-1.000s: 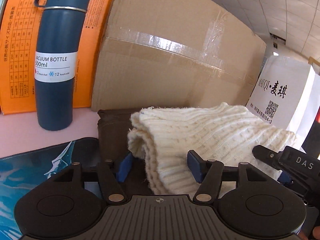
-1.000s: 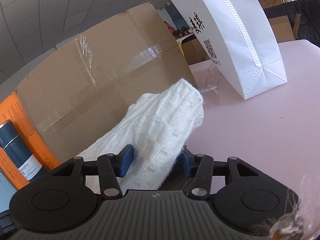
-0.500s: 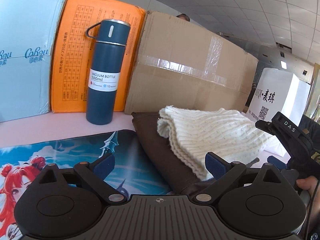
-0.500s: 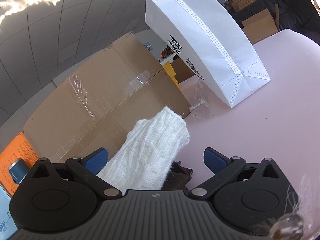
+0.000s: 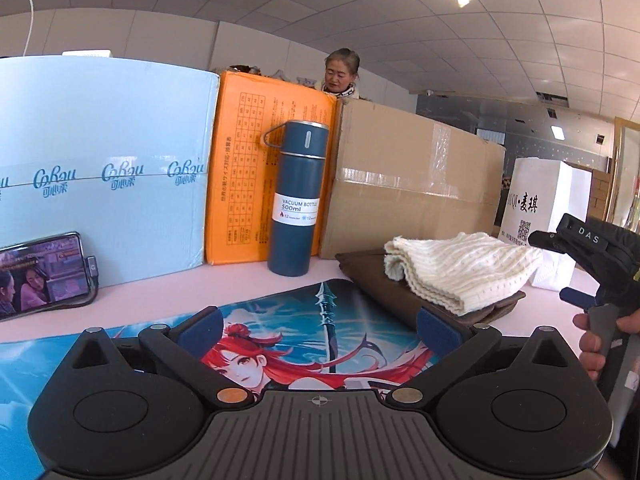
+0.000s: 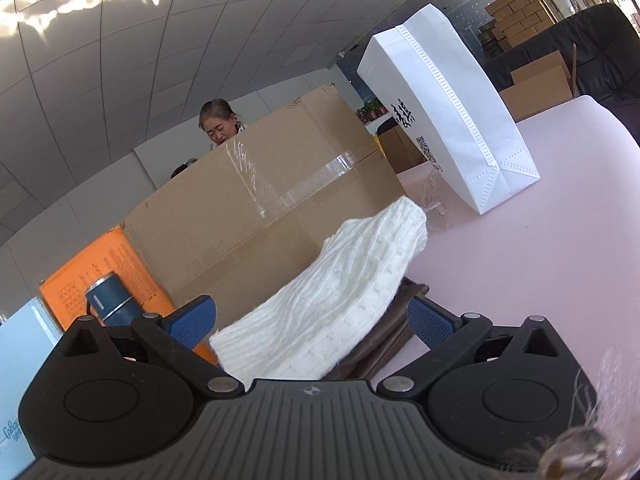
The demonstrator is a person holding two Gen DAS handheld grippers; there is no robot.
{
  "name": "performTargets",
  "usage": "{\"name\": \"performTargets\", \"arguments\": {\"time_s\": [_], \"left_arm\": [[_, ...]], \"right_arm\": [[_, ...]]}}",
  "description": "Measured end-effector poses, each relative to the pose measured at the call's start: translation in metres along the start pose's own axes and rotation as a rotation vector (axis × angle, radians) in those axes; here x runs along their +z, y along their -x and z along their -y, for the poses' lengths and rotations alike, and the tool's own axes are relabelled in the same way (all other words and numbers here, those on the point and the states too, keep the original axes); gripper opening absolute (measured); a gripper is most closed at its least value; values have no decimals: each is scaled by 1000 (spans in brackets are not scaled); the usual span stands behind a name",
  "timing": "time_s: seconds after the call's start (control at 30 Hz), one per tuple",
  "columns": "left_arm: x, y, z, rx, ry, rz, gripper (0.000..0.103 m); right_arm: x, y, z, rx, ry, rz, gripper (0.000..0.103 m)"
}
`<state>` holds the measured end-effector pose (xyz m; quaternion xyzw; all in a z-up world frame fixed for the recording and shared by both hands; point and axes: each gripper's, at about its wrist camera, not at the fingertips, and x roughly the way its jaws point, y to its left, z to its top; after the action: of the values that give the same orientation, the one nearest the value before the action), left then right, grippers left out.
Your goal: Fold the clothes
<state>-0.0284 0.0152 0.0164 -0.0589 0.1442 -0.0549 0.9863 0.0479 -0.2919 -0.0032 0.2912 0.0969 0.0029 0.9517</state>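
Note:
A folded cream knit sweater point(image 5: 460, 270) lies on top of a folded brown garment point(image 5: 384, 280) on the pink table. My left gripper point(image 5: 318, 326) is open, drawn back over the printed mat, with nothing between its fingers. The right wrist view shows the same cream knit sweater point(image 6: 332, 296) close in front, over the brown garment point(image 6: 384, 344). My right gripper point(image 6: 310, 320) is open, its blue pads either side of the stack without pinching it. The right tool point(image 5: 596, 256), held by a hand, shows at the right edge of the left wrist view.
A blue vacuum bottle point(image 5: 296, 200) stands behind the mat point(image 5: 304, 336), before an orange box point(image 5: 256, 176), a pale blue box point(image 5: 104, 176) and a taped cardboard box point(image 5: 412, 184). A phone point(image 5: 40, 272) leans at left. A white paper bag point(image 6: 448, 112) stands right. A person stands behind the boxes.
Both grippers let go of the cream sweater, opened wide and drew back from the stack. The sweater now rests folded on the brown garment.

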Motion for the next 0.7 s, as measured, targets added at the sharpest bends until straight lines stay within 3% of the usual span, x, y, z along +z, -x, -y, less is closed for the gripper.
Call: {"name": "performTargets", "arguments": {"time_s": [0.1,0.23,0.33,0.47,0.7], "left_arm": [[-2,0,-7,-22,3,19,103],[-10,-3,-17,-61,-12,-24,103],[-13,-2,-15,-56,-80,-40,103],[-16,3,-14,-34,-123,-20,103],[-18,2,-19,24,-103,-21,103]], "right_arm": [[-25,19,-26,-16,42,-64,103],[-55,34,-60,-99,138,-154,103],[-73,39,-76,-144,192,-195,103],[-91,46,-91,-191,248,-212,103],[-102,49,-99,-294,291,-219,103]]}}
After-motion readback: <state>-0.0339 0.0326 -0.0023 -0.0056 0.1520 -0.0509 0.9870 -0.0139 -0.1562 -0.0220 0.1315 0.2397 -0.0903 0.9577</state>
